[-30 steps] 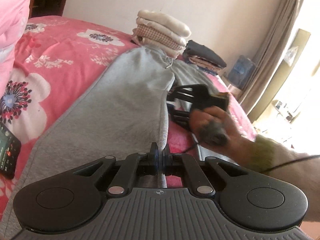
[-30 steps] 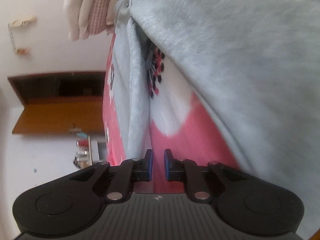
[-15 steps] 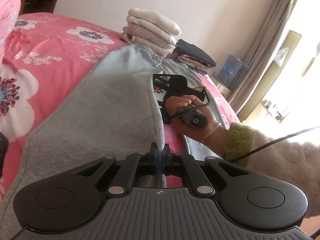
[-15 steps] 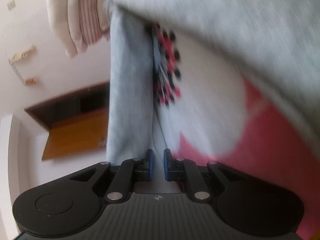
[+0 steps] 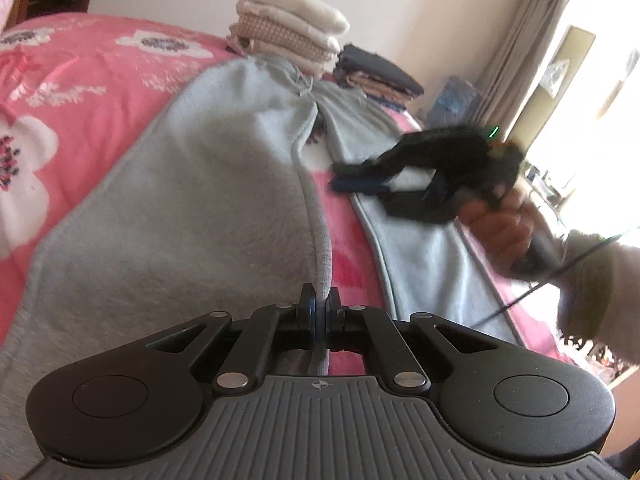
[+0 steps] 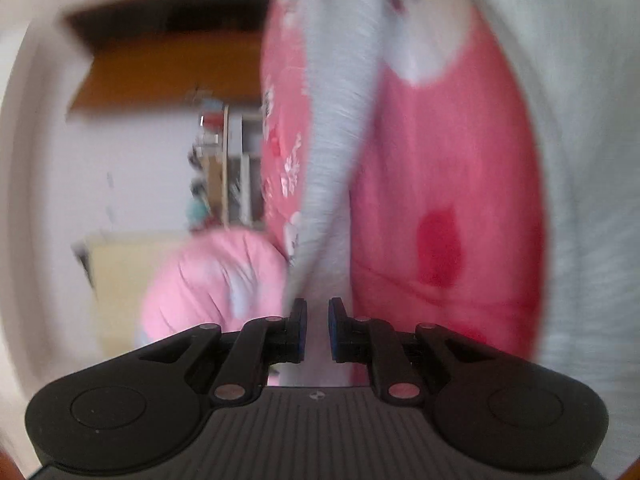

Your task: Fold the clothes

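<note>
I am looking along my two handheld grippers at a pair of light grey sweatpants (image 5: 208,200) spread flat on a bed with a pink floral cover (image 5: 80,80). The two legs lie apart with pink cover showing between them, so no fold is made yet; I judge the task on this garment is only beginning. Beyond the sweatpants' waistband sit a stack of folded cream clothes (image 5: 288,36) and a darker folded pile (image 5: 380,76), which looks like finished work. My left gripper (image 5: 320,314) is clamped tight on the inner seam edge of the near leg, angled down toward it. My right gripper (image 5: 360,178) hovers just above the other leg, on the window side of the sweatpants, held in my hand (image 5: 500,232) and blurred. In its own view (image 6: 318,330) the jaws stand slightly apart with nothing pressed between them.
</note>
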A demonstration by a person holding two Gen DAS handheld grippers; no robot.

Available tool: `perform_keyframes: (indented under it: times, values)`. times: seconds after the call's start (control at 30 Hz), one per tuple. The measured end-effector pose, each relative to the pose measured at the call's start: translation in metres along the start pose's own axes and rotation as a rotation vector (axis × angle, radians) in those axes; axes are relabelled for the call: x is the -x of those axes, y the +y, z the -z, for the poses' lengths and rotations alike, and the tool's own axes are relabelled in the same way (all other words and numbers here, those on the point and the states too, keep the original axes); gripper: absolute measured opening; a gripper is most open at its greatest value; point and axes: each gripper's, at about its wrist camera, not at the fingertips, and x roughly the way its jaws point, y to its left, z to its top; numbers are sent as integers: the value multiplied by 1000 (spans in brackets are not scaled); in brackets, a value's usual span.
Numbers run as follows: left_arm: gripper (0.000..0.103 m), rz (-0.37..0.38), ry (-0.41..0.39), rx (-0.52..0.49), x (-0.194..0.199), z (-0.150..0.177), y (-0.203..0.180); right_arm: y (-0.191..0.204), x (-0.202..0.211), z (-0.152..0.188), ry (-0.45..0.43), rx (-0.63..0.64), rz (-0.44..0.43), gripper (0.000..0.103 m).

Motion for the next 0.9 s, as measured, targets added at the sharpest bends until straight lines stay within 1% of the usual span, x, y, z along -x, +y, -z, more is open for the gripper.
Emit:
perform_keyframes:
  times: [0.03,0.1,0.17,0.2,0.3,0.33,0.43,0.47,0.5,0.57,0.6,0.63,0.67,0.7,0.77,0.8,0.83,0.87,0.9]
  values:
    - [2,0,13,-6,-4,2,-1,7,13,-4,-34,52,51,13]
    - [2,-9,44,-31,-13,7,-4,23,32,-18,-138,128,129,13]
    - [3,-32,74,-74,-23,12,-10,49,30,-35,-229,252,234,13]
    - [3,-42,92,-102,-28,14,-13,60,24,-36,-253,323,290,13]
    - [5,-85,136,-184,-37,21,-24,93,-20,-39,-266,536,437,13]
    - [9,-94,147,-206,-38,23,-27,102,-40,-40,-264,610,484,13]
    - [17,-94,164,-238,-32,25,-32,101,-84,-34,-225,727,564,13]
    - [17,-92,175,-243,-28,25,-32,95,-93,-33,-201,746,594,13]
    - [17,-90,178,-240,-23,25,-30,84,-96,-26,-161,744,607,13]
    - [19,-88,181,-217,-11,21,-21,58,-96,-7,-66,723,608,13]
    - [20,-88,180,-200,-4,19,-15,54,-92,5,-29,752,606,13]
    - [23,-88,177,-173,3,15,-7,54,-86,20,2,802,602,13]
    - [24,-89,173,-145,9,11,1,55,-78,32,37,826,600,13]
    - [24,-94,160,-105,16,5,11,56,-70,38,72,816,597,13]
    - [29,-110,126,-18,26,-8,32,61,-52,41,119,771,598,13]
    - [30,-121,105,28,30,-14,43,62,-41,35,88,725,609,13]
    - [33,-135,81,69,32,-19,51,63,-30,26,37,670,620,16]
    - [35,-152,63,111,31,-23,59,62,-22,14,-16,601,632,21]
    - [35,-168,53,157,29,-28,67,58,-15,1,-73,523,642,32]
